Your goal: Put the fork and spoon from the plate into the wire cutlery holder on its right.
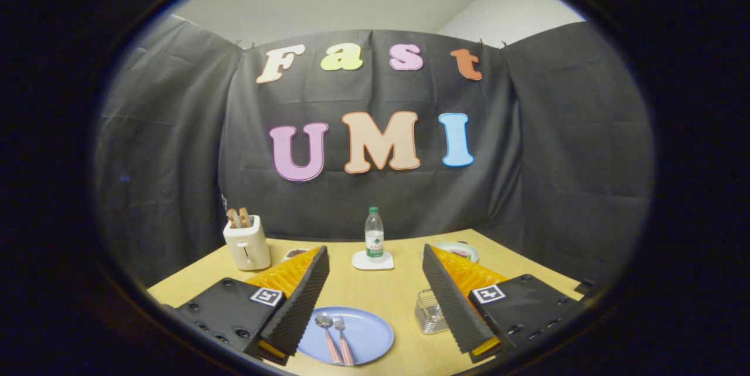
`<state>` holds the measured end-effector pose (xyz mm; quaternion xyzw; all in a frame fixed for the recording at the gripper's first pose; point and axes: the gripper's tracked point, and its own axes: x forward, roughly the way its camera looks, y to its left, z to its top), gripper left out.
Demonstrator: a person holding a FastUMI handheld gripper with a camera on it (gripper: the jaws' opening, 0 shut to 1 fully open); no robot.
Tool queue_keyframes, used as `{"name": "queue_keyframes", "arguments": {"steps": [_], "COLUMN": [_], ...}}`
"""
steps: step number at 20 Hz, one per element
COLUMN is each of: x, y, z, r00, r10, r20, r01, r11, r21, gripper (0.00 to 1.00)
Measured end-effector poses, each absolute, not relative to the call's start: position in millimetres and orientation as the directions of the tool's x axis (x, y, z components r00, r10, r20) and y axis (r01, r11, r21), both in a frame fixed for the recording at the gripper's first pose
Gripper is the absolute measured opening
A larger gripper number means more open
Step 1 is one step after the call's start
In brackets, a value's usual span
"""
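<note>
While the gripper [375, 300] hangs spread wide and empty, the spoon [327, 334] and fork [343, 338] lie side by side on the plate [372, 332] between its fingers, handles nearest, with the wire holder [429, 310] beside the right finger, ready to receive them.

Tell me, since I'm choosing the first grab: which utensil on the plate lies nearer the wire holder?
The fork; the spoon lies on its far side from the holder.
</note>
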<state>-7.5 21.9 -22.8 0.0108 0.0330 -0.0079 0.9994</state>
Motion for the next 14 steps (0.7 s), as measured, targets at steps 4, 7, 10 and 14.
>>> {"name": "queue_keyframes", "arguments": {"steps": [4, 7, 10, 14], "x": [-5.8, -4.5, -5.7, -3.4], "y": [26.9, 30.4, 34.8, 37.7], "z": [-38.5, -59.7, -83.4, -122.9], "r00": [0.996, 0.992, 0.985, 0.972], "r10": [-0.011, 0.000, 0.011, 0.014], "r20": [-0.090, -0.126, -0.171, -0.234], "r01": [0.010, -0.004, -0.014, -0.015], "r11": [1.000, 1.000, 1.000, 1.000], "r21": [-0.017, -0.029, -0.019, -0.003], "gripper": [1.00, 1.00, 1.00, 1.00]}}
